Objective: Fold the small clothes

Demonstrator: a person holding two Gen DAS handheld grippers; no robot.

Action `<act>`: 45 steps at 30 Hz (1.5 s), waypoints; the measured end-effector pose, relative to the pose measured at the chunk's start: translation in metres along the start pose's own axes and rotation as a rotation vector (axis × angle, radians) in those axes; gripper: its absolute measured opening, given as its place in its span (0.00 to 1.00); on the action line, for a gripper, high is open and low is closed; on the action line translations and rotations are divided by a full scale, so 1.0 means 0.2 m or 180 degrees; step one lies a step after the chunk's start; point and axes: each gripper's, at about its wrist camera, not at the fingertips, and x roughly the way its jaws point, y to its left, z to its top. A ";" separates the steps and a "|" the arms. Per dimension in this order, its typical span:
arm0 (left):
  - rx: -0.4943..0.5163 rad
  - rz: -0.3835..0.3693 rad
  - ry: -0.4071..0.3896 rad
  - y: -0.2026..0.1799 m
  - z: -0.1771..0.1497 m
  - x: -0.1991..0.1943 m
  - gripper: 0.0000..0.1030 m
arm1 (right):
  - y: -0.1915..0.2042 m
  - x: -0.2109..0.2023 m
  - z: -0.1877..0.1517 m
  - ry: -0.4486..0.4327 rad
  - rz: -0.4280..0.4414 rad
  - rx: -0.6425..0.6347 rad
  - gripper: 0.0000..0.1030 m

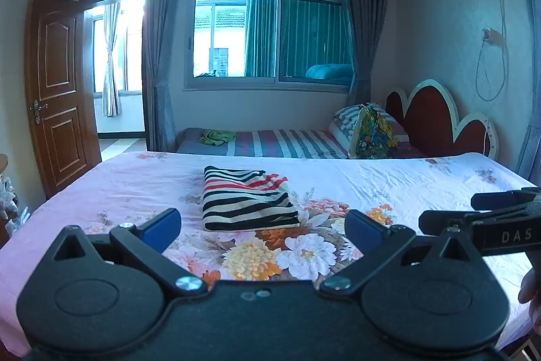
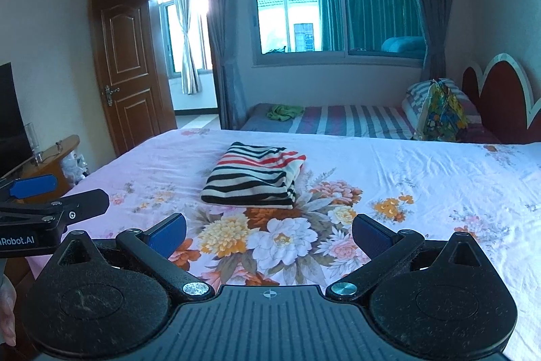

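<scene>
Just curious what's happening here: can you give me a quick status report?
Left tongs open, empty. Right tongs open, empty. Striped garment lies folded on the floral bedsheet, ahead of both. Nothing between tongs and garment.

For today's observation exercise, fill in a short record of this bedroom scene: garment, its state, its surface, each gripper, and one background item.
garment: striped garment, black, cream and red bands
state: folded into a compact rectangle, lying flat
surface: floral bedsheet on the near bed
left gripper: open, empty, short of the garment
right gripper: open, empty, short of the garment
background: green cloth on the striped far bed
</scene>
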 end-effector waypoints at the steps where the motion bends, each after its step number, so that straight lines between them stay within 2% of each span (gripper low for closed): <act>1: 0.0006 -0.0003 0.0000 0.00 0.00 0.00 0.99 | -0.01 0.00 0.00 -0.0001 -0.0007 0.0005 1.00; 45: 0.0038 0.0046 -0.0056 0.02 0.00 -0.02 0.99 | -0.04 0.01 0.01 -0.0047 0.0042 -0.0034 1.00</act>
